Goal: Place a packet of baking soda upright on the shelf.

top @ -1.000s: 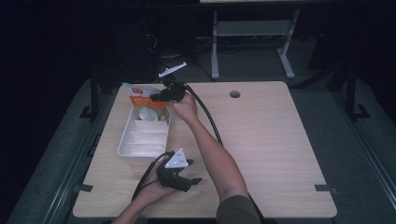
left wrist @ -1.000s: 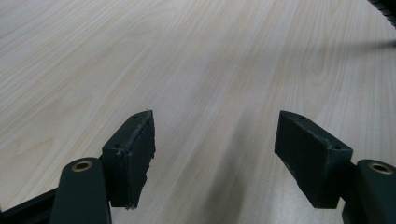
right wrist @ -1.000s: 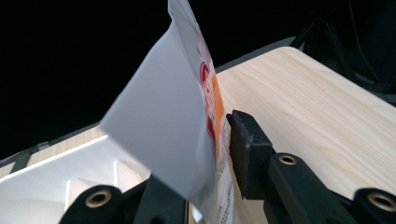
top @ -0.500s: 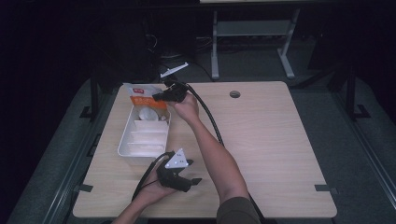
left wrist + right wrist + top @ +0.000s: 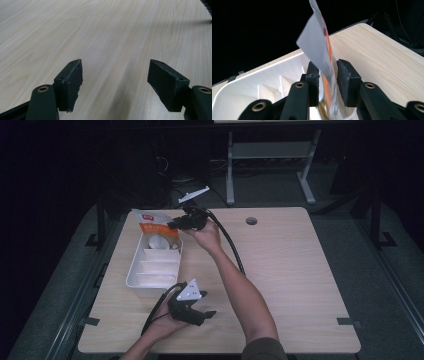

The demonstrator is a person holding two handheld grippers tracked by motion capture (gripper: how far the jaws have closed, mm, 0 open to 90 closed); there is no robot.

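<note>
Packet [image 5: 319, 50] upright, long axis vertical, betw right tongs [image 5: 328, 82], jaws just eased apart; left tongs [image 5: 115, 82] wide, empty.

A pale wood table [image 5: 300, 270] with a round hole [image 5: 251, 221] near its far edge stands on dark grey floor [image 5: 390, 285]. Beyond it, a grey metal frame [image 5: 270, 155] stands in darkness.

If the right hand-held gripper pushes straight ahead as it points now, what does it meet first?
The orange-and-white packet, already standing between the jaws of the right hand-held gripper, which have just been opening. Beyond it, probably the white tray's far wall; depth is unclear.
</note>
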